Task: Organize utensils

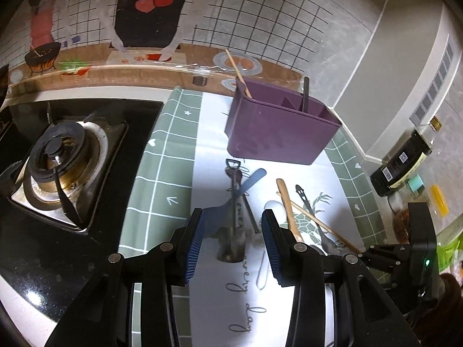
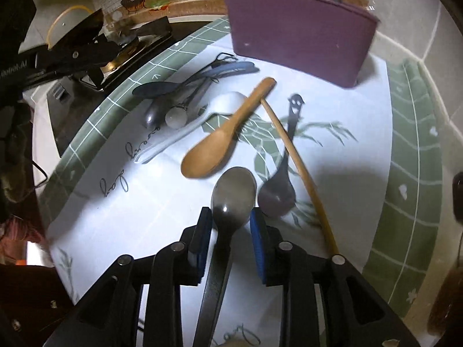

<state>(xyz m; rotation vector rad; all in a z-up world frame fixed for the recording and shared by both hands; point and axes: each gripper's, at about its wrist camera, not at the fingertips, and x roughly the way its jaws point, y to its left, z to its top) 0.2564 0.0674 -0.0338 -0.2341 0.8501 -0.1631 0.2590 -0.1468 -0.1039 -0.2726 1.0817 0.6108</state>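
Right tongs gripping the metal spoon, handle running back between the jaws, bowl pointing toward the purple holder at the counter's far edge; left tongs hovering wide, empty

Steel spoon handle under gripper

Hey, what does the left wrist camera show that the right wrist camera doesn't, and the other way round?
Only the left wrist view shows the gas burner in full, the dark bottle by the wall, and the open left gripper.

Only the right wrist view shows the right gripper with a metal spoon between its fingers, and the wooden spoon's bowl.

Both show the purple utensil holder holding a chopstick and a dark handle, plus loose utensils on the patterned mat.
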